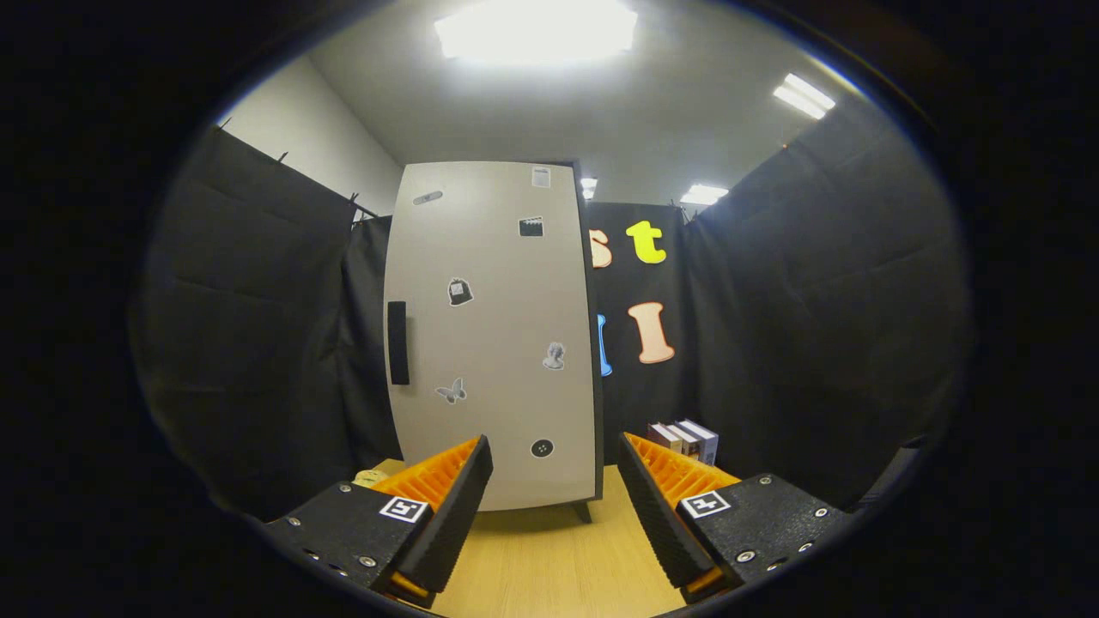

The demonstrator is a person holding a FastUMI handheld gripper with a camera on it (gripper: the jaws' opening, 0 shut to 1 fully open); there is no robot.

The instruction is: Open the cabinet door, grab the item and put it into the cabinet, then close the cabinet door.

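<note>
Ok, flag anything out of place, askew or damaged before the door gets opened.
Nothing stands out. The cabinet stands upright on the wooden table with its door shut and handle intact. The books sit neatly beside it. The gripper is open, holding nothing.

A cabinet (494, 335) stands upright on the table (549, 566), far ahead of the gripper (554, 493), whose two fingers are spread wide apart with nothing between them. The cabinet door (506, 283) is closed and faces the gripper; its handle (397, 342) sits on the door's left edge, about halfway up. Several stickers are scattered over the door. To the right of the cabinet, near the far wall, a few books (687, 439) stand on the table, just beyond the right finger. A small round object (371, 478) lies on the table left of the cabinet's foot, just beyond the left finger; what it is cannot be told.
</note>
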